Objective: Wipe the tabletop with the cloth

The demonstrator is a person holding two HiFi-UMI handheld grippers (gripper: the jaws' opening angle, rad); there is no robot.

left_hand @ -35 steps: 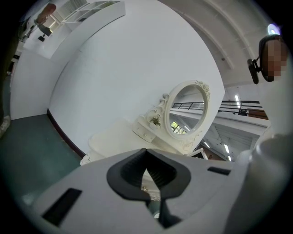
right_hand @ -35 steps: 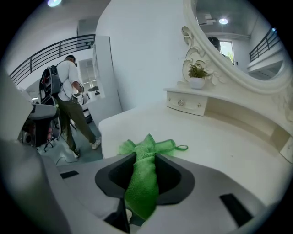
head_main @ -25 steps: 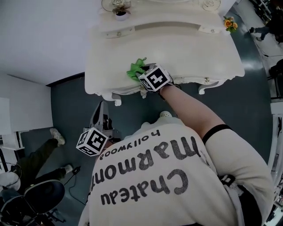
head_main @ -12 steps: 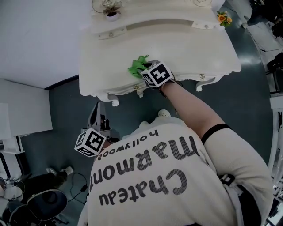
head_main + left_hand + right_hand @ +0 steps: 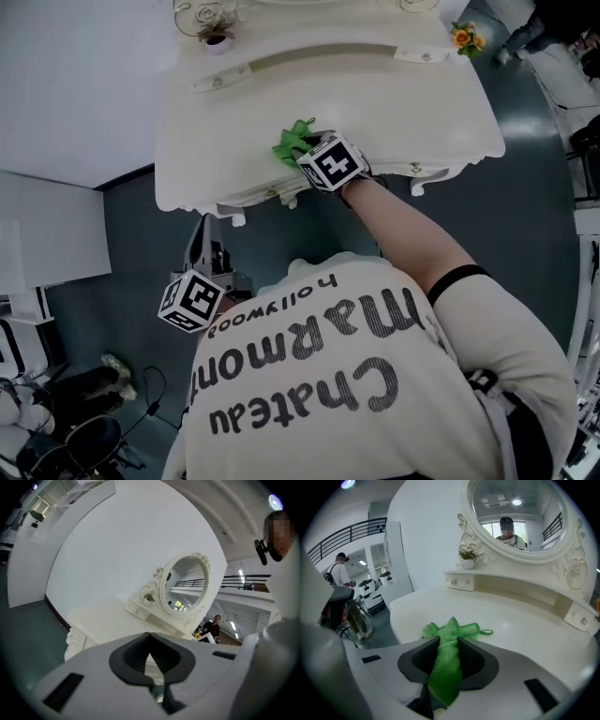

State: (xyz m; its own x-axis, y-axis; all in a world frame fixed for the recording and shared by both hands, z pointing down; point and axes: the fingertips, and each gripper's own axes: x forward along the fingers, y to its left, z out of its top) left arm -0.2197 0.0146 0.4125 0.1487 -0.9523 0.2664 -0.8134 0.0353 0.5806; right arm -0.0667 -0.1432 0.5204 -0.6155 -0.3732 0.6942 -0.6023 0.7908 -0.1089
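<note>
A green cloth (image 5: pixel 449 644) lies bunched on the cream dressing tabletop (image 5: pixel 375 103) near its front edge, and my right gripper (image 5: pixel 448 654) is shut on it. In the head view the same cloth (image 5: pixel 292 143) pokes out beyond the right gripper's (image 5: pixel 309 157) marker cube. My left gripper (image 5: pixel 208 253) hangs low below the table's front left, over the floor. In the left gripper view its jaws (image 5: pixel 150 658) meet with nothing between them, and the tabletop (image 5: pixel 108 620) shows ahead.
An oval mirror (image 5: pixel 520 517) rises at the table's back, with a small potted plant (image 5: pixel 467 558) on a raised shelf (image 5: pixel 506 585). Orange flowers (image 5: pixel 461 37) sit at the far right corner. A person (image 5: pixel 340 576) stands by equipment at left.
The table has slid a little left and up in the head view as the view shifted. The right gripper stays shut on the cloth near the front edge.
</note>
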